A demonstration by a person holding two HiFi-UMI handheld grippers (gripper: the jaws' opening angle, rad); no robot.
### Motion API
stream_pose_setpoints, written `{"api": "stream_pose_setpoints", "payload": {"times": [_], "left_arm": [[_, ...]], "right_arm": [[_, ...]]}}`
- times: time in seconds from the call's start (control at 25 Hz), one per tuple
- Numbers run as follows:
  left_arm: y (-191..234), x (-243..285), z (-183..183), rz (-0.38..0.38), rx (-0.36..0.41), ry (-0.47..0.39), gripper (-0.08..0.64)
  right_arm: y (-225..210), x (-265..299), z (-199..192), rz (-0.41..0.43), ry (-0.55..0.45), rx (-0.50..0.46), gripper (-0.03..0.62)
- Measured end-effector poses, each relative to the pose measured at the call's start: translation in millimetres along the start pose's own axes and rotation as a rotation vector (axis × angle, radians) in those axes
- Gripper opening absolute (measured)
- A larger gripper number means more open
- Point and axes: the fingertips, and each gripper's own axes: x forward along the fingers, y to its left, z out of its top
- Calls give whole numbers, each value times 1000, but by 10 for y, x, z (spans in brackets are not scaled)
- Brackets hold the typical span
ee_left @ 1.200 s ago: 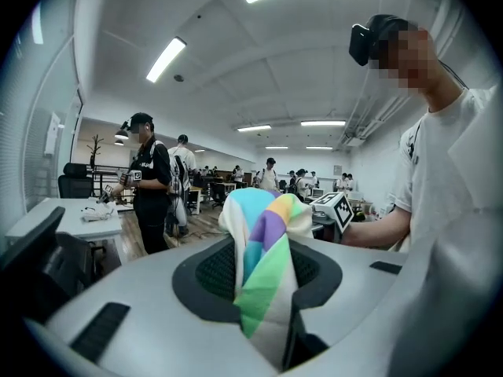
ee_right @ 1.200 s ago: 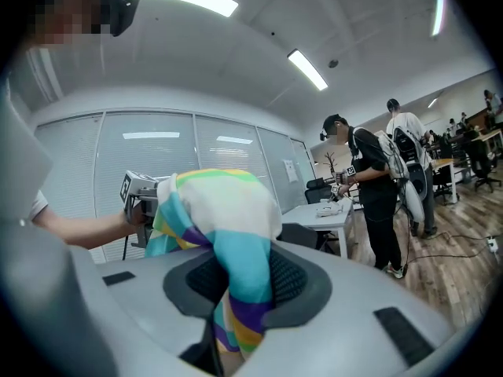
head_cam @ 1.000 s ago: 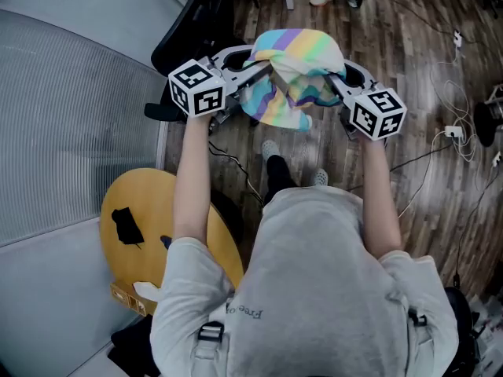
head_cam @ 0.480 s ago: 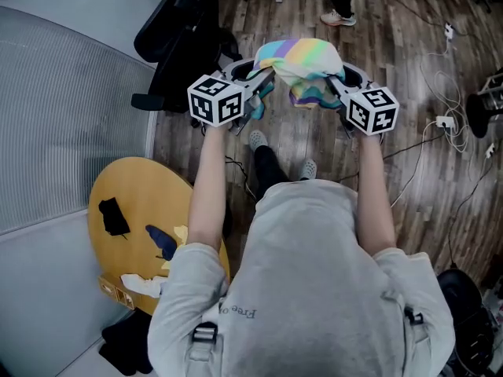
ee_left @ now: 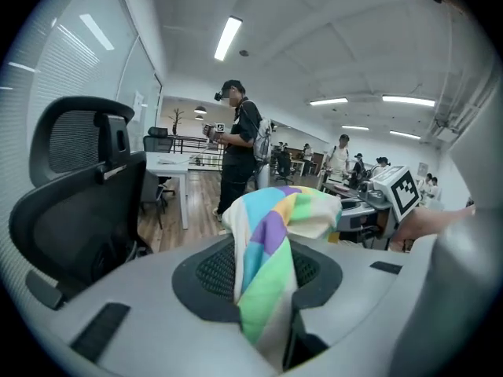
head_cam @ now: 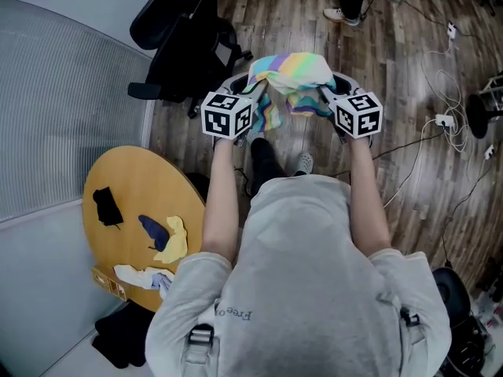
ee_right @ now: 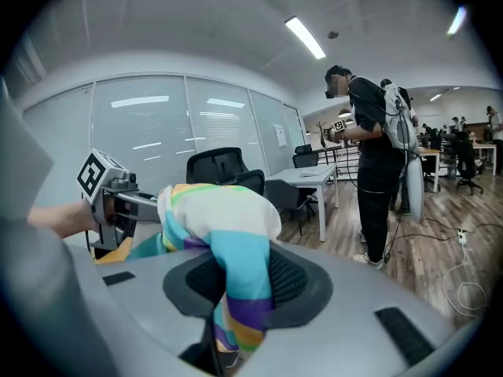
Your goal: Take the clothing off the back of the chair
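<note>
While held up in front of the person, the clothing [head_cam: 292, 75] is off the chair [head_cam: 181, 49], which stands apart at its left in the head view, and hangs over the wood floor [head_cam: 428, 61]. Striped pastel cloth, bunched into a short roll. Its long axis runs side to side in the head view, from one jaw pair to the other, with a loose tail drooping by the left end. Left hand-held gripper [head_cam: 258, 94] has its jaws nearly closed, clamped on the left end of the cloth; in the left gripper view the clothing [ee_left: 271, 250] rises from between the pads of the left hand-held gripper [ee_left: 266, 285] and folds over to the right. Right hand-held gripper [head_cam: 324, 94] is likewise narrowly closed on the right end; in the right gripper view the clothing [ee_right: 228, 234] comes up out of the right hand-held gripper [ee_right: 234, 289] and arches left toward the other marker cube. Both point away from the person and slightly down, close together, with the cloth spanning the gap. Round yellow bench [head_cam: 130, 191] sits lower left, well apart, carrying a few small cloth items.
</note>
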Motion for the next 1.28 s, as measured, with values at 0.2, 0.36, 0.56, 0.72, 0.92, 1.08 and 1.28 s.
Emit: {"api": "stream_pose_setpoints", "payload": {"times": [0.2,0.36,0.56,0.72,0.92,1.08,1.28], "left_arm": [[160,-14,-213,129,-51,25,127],[223,-71,-277,189,-131,-9,127],[285,-164,-453,215,-168,-6,127],[326,-223,-541,227,-190,-6,127],[340,-263,-551,229,-203,-14,127],[355,-309,-563,230,-202,-21,127],[360,-350,-542,257,-191,-34,127]], "right_arm": [[83,151,-165,8,52,-56,118],[154,240,-183,19,45,-26,118],[280,337,-243,56,61,-9,118],[353,393,-286,79,79,-17,118],[378,430,-294,91,82,-10,118],[418,435,-287,96,88,-32,118],[445,415,-234,100,83,-69,118]]}}
